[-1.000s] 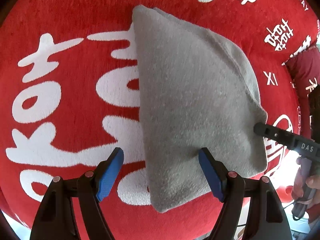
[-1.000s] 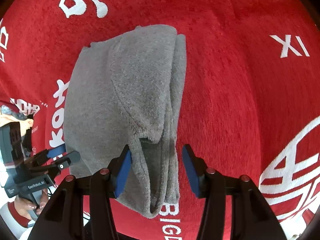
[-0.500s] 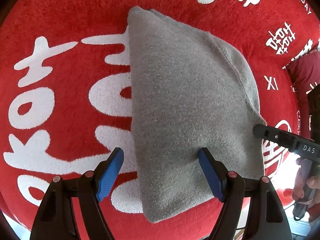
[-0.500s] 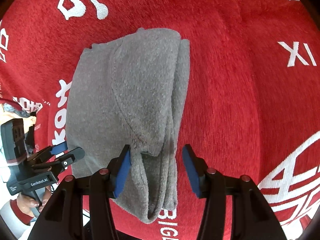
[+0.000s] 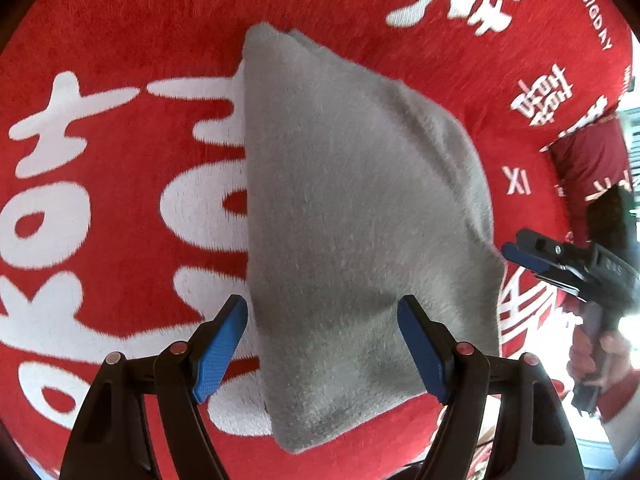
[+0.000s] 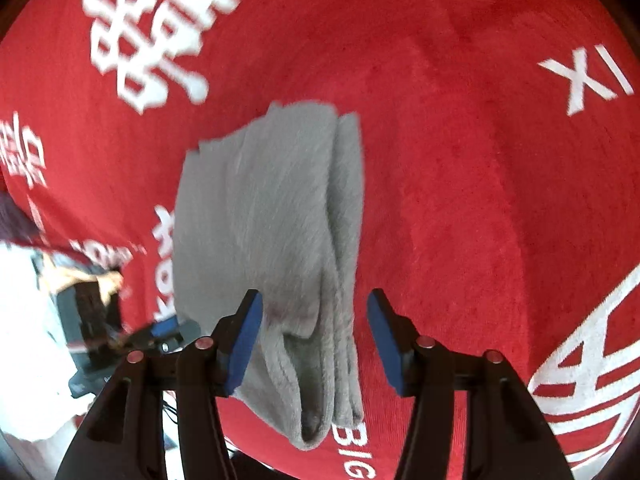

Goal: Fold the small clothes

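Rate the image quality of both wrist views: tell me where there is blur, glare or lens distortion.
Left wrist view: mostly sharp, slight softness on the grey garment; strong fisheye bending of the red cloth; blown-out daylight at the right edge behind the right gripper.
Right wrist view: clear motion blur, smearing the grey garment and the white lettering; overexposed white patch at lower left; dark vignette corners in both.

A folded grey cloth (image 5: pixel 352 220) lies on a red blanket (image 5: pixel 120 60) with white characters. The left gripper (image 5: pixel 322 344) hovers open over its near end. The right gripper (image 5: pixel 516 254) sits at its right edge.
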### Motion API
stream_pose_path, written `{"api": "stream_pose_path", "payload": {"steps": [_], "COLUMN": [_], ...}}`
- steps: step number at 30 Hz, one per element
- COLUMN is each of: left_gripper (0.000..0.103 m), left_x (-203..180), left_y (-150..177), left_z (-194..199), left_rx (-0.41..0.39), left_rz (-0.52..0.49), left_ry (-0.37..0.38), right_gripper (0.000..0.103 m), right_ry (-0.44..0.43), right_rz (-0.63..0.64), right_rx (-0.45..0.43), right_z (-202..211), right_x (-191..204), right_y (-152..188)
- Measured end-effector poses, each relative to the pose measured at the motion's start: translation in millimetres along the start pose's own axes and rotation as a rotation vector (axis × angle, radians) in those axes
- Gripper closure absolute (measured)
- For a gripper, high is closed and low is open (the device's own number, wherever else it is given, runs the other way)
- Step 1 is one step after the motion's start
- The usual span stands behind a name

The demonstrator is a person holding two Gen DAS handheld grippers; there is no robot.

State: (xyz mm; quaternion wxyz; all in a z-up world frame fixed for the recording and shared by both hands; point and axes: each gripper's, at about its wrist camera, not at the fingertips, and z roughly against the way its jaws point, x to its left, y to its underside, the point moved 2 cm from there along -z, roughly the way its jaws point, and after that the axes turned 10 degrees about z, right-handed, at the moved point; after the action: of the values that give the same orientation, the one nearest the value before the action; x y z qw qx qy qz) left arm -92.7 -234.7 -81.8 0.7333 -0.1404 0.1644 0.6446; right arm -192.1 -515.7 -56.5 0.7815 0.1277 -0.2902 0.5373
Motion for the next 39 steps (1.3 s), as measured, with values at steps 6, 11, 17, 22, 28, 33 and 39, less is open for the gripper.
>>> {"api": "stream_pose_path", "payload": {"steps": [6,11,17,22,28,33,39], "left_gripper": [0.025,0.025,0.025,0.024,0.024,0.020,0.020], "left_x": [18.1,22.5,24.0,19.0,6.9,-4.0,-4.9], "left_y": [-13.2,-18.4,-19.2,-24.0,-25.2,-21.5,-22.4], "left_z": [-6.1,-16.1,-28.5,-22.8,-24.8,-28.4,-26.7], "left_rx": [0.068,0.124,0.155,0.151,0.137,0.115,0.120], "left_rz": [0.047,0.057,0.037,0.047,0.028,-0.029,-0.019], "left_ry": [0.102,0.202,0.231,0.225,0.207,0.178,0.174], "right_gripper": [0.036,0.036,0.034,0.034,0.029,0.035,0.035], "right_ry": [-0.120,-0.241,-0.323,-0.407,-0.462,-0.485,-0.486], "right_rz": [-0.009,-0.009,0.005,0.031,0.078,0.047,-0.020], "right_rx": [0.013,0.051,0.080,0.108,0.160,0.144,0.128], "right_z": [-14.4,-41.9,-62.7,-69.9,-96.0,-98.4,-83.6], "right_x": [-17.7,-30.4,-36.5,-30.4,-7.8,-16.2,-33.1], "right_y": [-25.5,-41.2,-51.3,-60.4,-65.4,-68.0,-54.3]}}
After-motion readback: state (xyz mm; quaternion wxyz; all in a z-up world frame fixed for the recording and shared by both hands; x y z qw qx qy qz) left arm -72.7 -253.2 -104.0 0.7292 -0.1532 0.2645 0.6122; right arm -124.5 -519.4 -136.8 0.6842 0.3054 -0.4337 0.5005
